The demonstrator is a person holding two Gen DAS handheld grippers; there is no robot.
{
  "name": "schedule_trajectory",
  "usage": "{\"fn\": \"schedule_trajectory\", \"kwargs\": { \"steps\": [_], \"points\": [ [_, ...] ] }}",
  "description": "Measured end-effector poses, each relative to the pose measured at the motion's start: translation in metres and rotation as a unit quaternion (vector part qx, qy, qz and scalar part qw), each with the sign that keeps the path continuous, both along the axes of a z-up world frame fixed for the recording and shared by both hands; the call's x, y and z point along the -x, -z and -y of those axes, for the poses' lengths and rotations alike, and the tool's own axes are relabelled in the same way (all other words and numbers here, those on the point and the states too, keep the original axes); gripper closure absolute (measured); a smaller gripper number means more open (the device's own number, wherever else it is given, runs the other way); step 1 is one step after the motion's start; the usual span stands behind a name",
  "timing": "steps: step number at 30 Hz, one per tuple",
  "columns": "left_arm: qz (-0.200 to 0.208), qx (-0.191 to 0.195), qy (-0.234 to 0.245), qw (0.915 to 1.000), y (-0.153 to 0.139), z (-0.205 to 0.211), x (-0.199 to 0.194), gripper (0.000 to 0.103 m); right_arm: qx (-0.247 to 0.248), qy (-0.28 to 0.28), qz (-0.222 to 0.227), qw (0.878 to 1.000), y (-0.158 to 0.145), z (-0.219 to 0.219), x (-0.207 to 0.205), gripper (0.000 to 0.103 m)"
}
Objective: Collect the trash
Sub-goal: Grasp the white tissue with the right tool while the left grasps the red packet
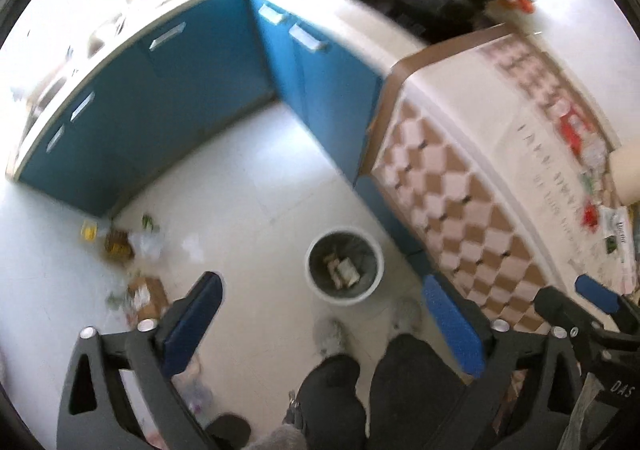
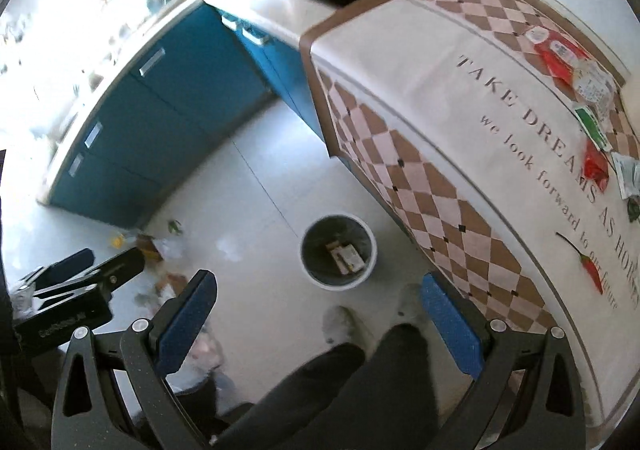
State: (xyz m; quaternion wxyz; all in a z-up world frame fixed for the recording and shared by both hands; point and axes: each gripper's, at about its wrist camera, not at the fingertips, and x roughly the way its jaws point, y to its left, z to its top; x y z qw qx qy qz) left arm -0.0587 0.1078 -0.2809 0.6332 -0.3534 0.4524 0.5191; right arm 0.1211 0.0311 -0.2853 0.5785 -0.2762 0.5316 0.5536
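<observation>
Two tongs gape above one bin.

**Bin on the floor, litter in two places**

I see the round white bin standing upright on the pale floor beside the table, dark-lined, with a crumpled packet at its bottom. Loose floor litter, wrappers, clear plastic and a brown carton, lies scattered near the blue cabinets, well apart from the bin. More wrappers, red, white and green, lie on the tablecloth's far edge.
</observation>
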Motion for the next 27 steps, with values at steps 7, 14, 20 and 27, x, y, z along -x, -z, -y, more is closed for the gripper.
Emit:
{"fn": "schedule_trajectory", "kwargs": {
  "steps": [7,14,20,27],
  "points": [
    [0.015,-0.036,0.066,0.9971,-0.034,-0.014,-0.120,0.000,-0.034,0.082,-0.021,0.996,-0.031,0.016,-0.094,0.000],
    [0.068,0.055,0.155,0.9841,-0.003,-0.018,-0.296,0.001,-0.004,0.234,-0.002,0.972,-0.026,0.080,-0.263,0.000],
    [0.056,0.139,0.209,0.9662,0.066,-0.016,-0.423,0.022,0.049,0.339,0.002,0.940,0.017,0.136,-0.392,0.000],
    [0.018,0.178,0.232,0.9561,0.121,-0.005,-0.482,0.059,0.100,0.384,-0.003,0.918,0.086,0.162,-0.459,0.004]
  ]
}}
